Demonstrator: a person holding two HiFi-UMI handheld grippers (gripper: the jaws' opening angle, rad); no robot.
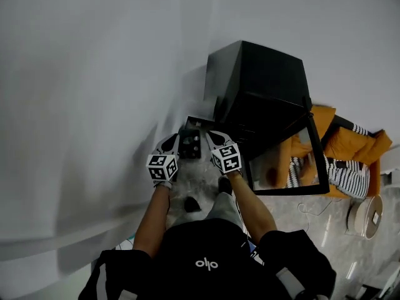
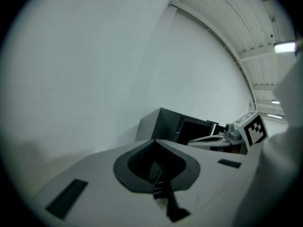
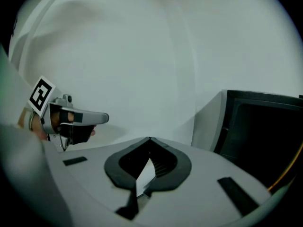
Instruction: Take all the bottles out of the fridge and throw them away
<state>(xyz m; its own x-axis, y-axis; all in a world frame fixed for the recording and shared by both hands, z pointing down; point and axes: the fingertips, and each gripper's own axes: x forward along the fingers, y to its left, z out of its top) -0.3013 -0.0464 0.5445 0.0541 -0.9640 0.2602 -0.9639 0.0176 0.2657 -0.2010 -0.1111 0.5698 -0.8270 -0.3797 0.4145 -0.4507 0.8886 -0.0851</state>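
- Bottles: 0 visible in any of the 3 views, so I could not tell whether any remained. The fridge (image 1: 262,86) interior showed only as dark.
- Fridge: a black box standing on the floor (image 1: 294,211) against the white wall (image 1: 94,92). Its glass door (image 1: 284,161) was swung open toward the person, probably left that way so the tools could reach in without a separate pull.
- Left tool (image 2: 154,143): jaws fully together, nothing between them. It was aimed a little downward at the wall beside the fridge.
- Right tool (image 3: 149,141): jaws also closed, empty. The fridge front filled the right of its view.
- Both tools sat side by side in front of the chest, near each other but apart. Judged a carry posture between reaches, with no grip in progress.
- A small dark item (image 1: 189,144) lay on the floor between the 2 tool tips; its kind could not be made out.
- Beyond the door: an orange object with striped cloth (image 1: 350,149) and a round white object (image 1: 365,216).
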